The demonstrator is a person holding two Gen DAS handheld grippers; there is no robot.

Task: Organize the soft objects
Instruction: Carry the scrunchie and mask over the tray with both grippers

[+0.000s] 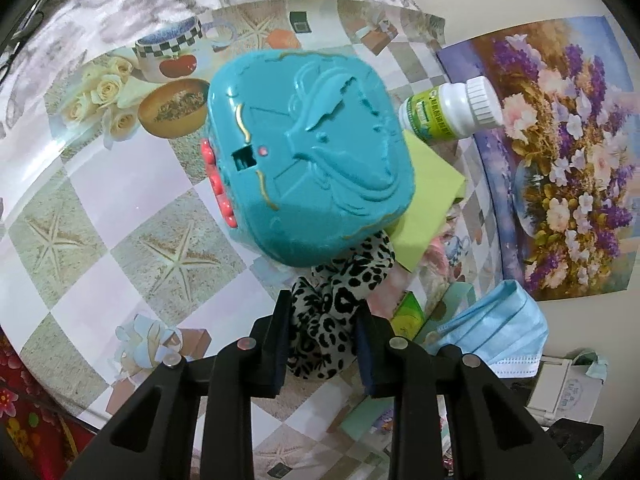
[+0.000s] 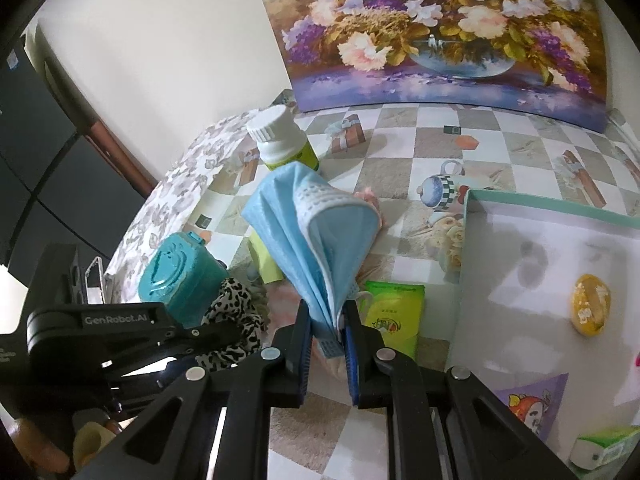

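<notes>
Two tongs | left [image 1: 322, 332] grips scrunchie [image 1: 340, 292] | right [image 2: 327, 334] grips mask [image 2: 316, 236]

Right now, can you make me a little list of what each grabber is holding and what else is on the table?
left gripper: shut on leopard scrunchie
right gripper: shut on blue face mask
beside the scrunchie: teal plastic case
behind the mask: white bottle, standing upright
open box: yellow thing inside
table: checkered cloth
</notes>
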